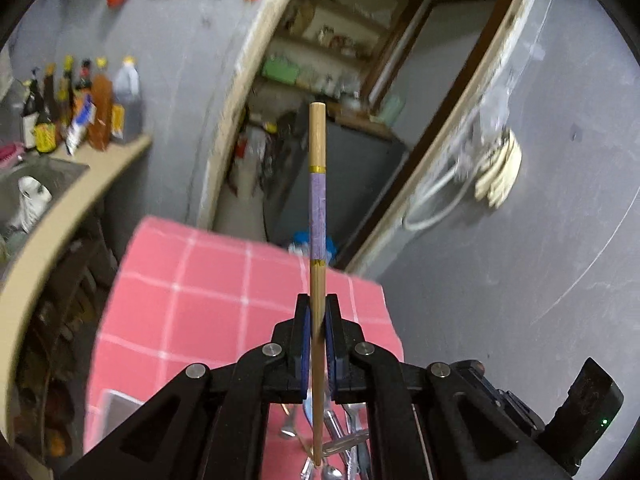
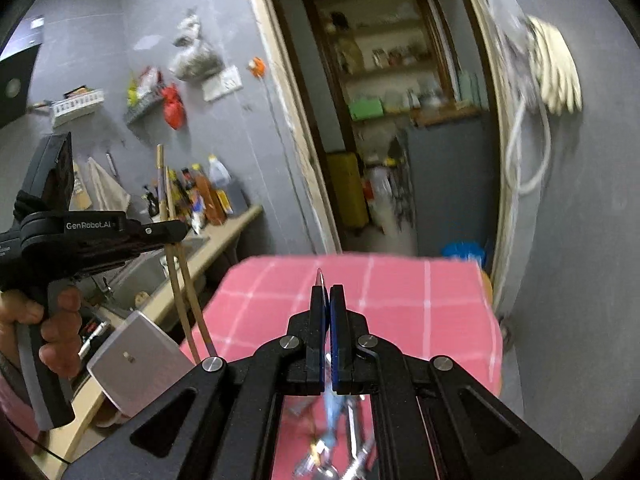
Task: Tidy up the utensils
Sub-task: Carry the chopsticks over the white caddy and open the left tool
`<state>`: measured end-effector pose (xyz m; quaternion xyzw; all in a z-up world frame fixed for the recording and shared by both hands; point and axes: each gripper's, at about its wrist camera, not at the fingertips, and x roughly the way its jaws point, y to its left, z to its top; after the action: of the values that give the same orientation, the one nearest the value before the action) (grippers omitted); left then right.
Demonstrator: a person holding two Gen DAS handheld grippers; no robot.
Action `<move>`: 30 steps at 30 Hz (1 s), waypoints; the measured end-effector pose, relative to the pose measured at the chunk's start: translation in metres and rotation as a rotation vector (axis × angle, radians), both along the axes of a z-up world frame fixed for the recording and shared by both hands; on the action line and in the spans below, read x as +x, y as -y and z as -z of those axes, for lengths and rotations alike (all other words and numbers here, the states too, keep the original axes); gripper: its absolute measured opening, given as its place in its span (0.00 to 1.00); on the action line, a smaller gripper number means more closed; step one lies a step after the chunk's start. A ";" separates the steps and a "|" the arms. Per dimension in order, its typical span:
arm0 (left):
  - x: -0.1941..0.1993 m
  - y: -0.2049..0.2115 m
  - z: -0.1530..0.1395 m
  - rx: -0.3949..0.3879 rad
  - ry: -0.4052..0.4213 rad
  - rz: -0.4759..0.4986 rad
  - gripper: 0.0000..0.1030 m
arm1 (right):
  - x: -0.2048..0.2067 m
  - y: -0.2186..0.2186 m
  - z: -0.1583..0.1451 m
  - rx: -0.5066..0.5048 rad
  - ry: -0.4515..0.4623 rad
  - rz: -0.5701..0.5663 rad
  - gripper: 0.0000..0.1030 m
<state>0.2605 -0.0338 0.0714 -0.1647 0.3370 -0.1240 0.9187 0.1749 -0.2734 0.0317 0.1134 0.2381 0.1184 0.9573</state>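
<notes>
Wooden chopsticks (image 1: 318, 208) between left tongs (image 1: 318, 312)

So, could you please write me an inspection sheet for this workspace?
Surface: pink checked tablecloth, partly bare.
Job's things: wooden chopsticks with a purple band; pile of metal cutlery on the cloth; thin metal utensil, blue lower down.
Clutter: sauce bottles on the beige counter.
Grippers: left tongs shut on the chopsticks; right tongs shut on the thin utensil.
Cables: white looped cord on the wall.
Surroundings: grey wall; open doorway onto shelves.
</notes>
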 end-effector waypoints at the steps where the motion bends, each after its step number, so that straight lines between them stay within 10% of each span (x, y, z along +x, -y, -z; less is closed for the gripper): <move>1: -0.008 -0.013 -0.004 0.002 0.017 -0.011 0.06 | -0.001 -0.006 -0.010 -0.005 0.016 -0.006 0.02; 12: -0.075 -0.101 -0.043 0.080 0.206 -0.166 0.06 | -0.008 -0.097 -0.065 -0.085 0.145 -0.142 0.02; 30: -0.103 -0.108 0.045 0.105 0.214 -0.085 0.07 | -0.009 -0.179 -0.006 -0.209 -0.018 -0.270 0.02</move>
<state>0.1578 0.0746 0.0264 -0.1164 0.2360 -0.0843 0.9611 0.1658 -0.0945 0.0372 -0.0186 0.2707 0.2193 0.9372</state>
